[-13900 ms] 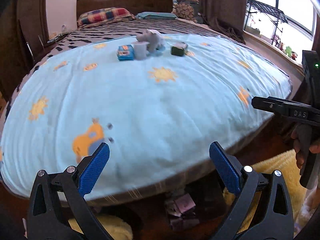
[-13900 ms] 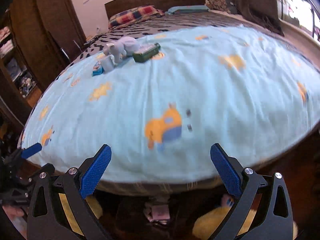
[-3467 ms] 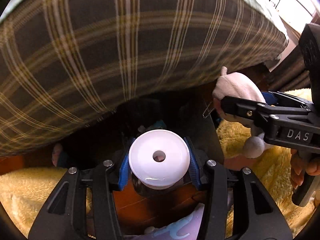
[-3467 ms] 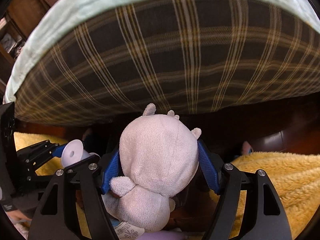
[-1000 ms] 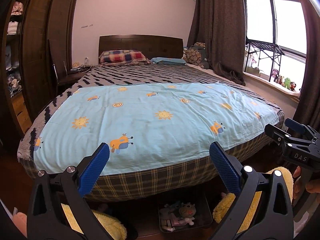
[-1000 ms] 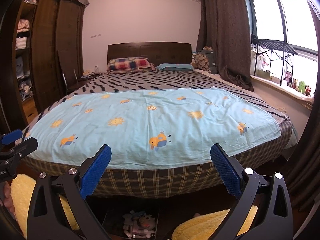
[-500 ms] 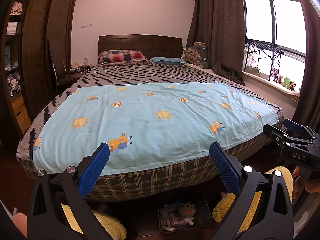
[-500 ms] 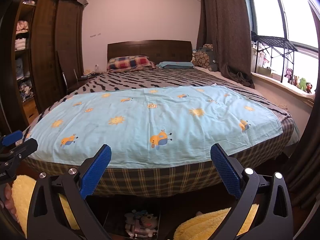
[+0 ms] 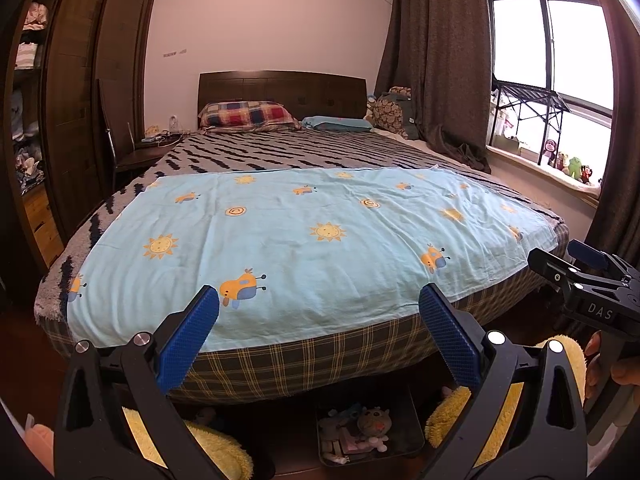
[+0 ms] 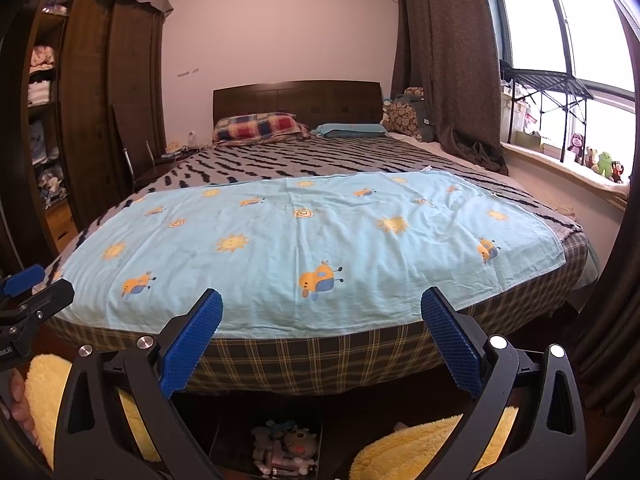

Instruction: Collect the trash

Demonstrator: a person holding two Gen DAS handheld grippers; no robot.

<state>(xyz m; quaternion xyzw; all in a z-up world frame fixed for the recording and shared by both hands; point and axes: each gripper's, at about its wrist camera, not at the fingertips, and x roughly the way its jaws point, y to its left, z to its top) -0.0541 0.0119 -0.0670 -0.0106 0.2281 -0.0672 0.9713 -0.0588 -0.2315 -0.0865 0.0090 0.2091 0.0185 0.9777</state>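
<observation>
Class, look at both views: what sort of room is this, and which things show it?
A home bedroom: a large bed with a wooden headboard and pillows, a wardrobe holding folded clothes, and curtains at the window.

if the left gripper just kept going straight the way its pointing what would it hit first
Most likely the light blue sheet near the foot edge of the bed. The left gripper is open and empty, with nothing showing between its fingers and that sheet. Depth is hard to judge through the fisheye.
</observation>
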